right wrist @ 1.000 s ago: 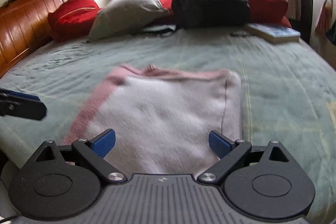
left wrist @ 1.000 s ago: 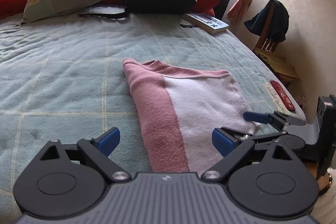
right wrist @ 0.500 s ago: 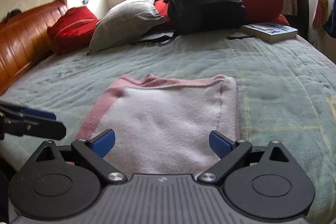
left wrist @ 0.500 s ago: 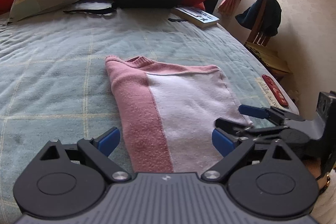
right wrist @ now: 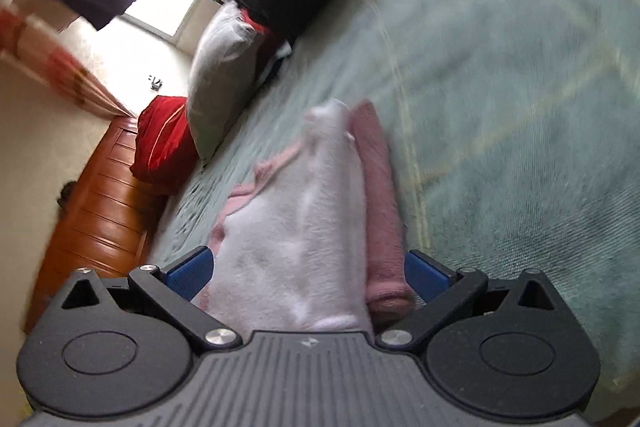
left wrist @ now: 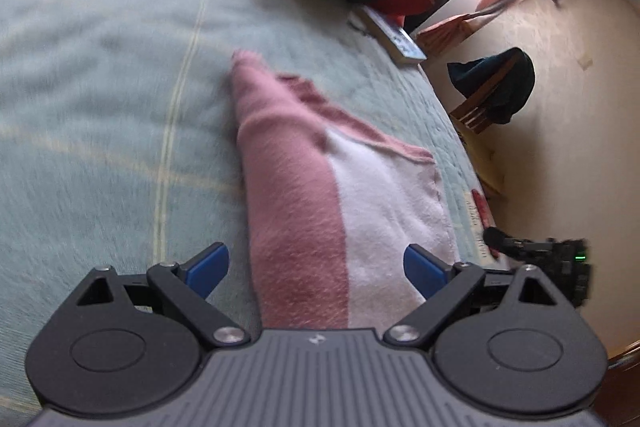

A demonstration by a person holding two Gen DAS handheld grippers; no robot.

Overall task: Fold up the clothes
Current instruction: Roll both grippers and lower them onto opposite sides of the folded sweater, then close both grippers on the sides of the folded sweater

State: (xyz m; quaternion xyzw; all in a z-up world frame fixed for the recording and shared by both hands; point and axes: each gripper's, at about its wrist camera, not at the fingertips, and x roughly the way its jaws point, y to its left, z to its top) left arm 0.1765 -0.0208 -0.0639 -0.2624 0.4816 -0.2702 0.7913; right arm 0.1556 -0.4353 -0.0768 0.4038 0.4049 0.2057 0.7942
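Lying folded on the green bedspread (left wrist: pixel 100 107), pink-and-white sweater (left wrist: pixel 320 195) framed at its near end by left gripper (left wrist: pixel 316 265) and right gripper (right wrist: pixel 306 273), both spread wide, gripping nothing.

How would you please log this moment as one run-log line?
task: fold clothes | left hand-held gripper: open over sweater | right hand-held gripper: open, straddling sweater | bed
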